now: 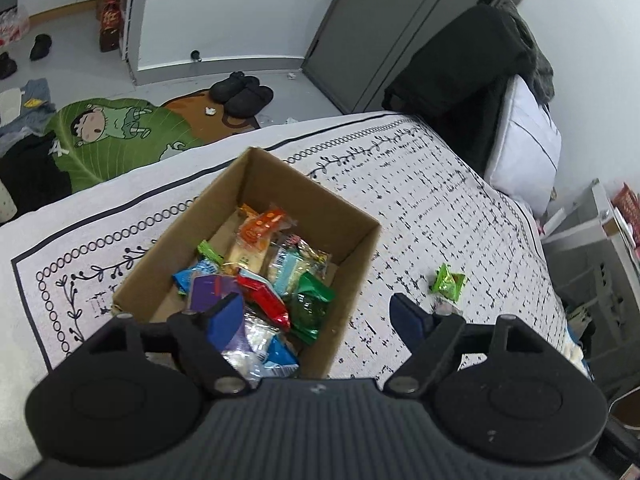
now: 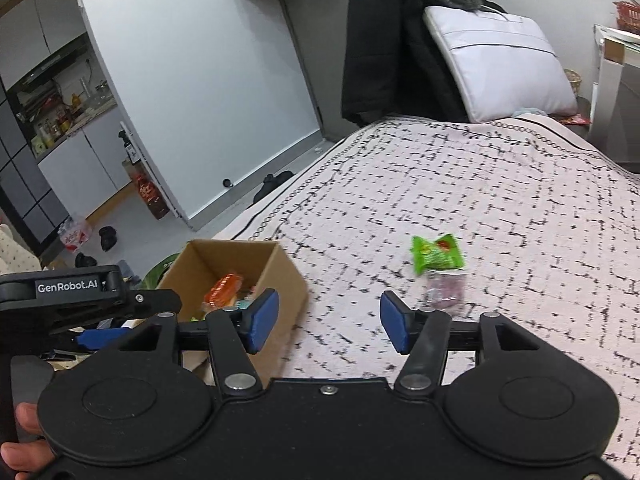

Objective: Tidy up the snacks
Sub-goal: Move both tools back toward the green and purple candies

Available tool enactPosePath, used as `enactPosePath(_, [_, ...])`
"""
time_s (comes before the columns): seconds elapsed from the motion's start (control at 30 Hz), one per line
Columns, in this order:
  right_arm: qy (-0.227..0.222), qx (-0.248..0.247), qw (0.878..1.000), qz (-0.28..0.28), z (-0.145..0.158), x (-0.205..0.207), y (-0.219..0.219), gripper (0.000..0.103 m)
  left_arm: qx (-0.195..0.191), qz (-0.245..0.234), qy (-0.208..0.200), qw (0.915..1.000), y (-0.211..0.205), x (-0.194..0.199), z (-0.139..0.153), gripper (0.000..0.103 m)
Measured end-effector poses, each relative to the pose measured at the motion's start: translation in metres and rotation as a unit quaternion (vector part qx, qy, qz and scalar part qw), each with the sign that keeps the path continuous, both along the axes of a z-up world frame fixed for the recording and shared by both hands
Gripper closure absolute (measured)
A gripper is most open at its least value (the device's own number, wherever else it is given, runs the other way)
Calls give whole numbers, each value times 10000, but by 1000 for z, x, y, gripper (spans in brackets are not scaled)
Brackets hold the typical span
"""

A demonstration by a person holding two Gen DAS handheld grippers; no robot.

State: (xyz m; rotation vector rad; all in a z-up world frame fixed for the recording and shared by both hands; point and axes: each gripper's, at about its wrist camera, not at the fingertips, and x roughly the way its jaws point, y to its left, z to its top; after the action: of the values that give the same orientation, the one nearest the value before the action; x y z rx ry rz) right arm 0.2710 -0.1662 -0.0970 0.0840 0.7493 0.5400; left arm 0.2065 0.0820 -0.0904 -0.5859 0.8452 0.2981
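Note:
An open cardboard box (image 1: 352, 272) sits on the patterned bed cover and holds several colourful snack packets (image 1: 262, 280). My left gripper (image 1: 316, 316) is open and empty, hovering above the box's near right corner. A green snack packet (image 1: 449, 282) lies on the cover to the right of the box, with a small clear packet (image 1: 444, 308) just in front of it. In the right wrist view the box (image 2: 280, 276) is at the left, and the green packet (image 2: 437, 254) and clear packet (image 2: 446, 291) lie ahead. My right gripper (image 2: 329, 322) is open and empty, short of both packets.
The bed cover (image 2: 500, 184) stretches ahead. A white pillow (image 2: 500, 64) and black jacket (image 2: 384, 48) stand at the bed's far end. The left gripper's body (image 2: 68, 300) is at the left of the right wrist view. Slippers (image 1: 242, 94) and a cartoon mat (image 1: 116, 132) lie on the floor.

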Motion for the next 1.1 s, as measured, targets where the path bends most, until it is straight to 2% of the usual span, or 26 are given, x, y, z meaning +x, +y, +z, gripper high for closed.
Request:
enactPosePath(0.6, [89, 49, 9997, -218, -28, 35, -60, 45, 449, -451, -327, 9974, -56, 24, -2, 24])
enactPosePath(0.93, [450, 308, 9982, -230, -64, 64, -70, 45, 884, -674, -675, 9915, -81, 43, -4, 24])
enactPosePath(1.1, [448, 305, 9984, -179, -73, 75, -68, 45, 901, -742, -781, 9901, -90, 61, -9, 24])
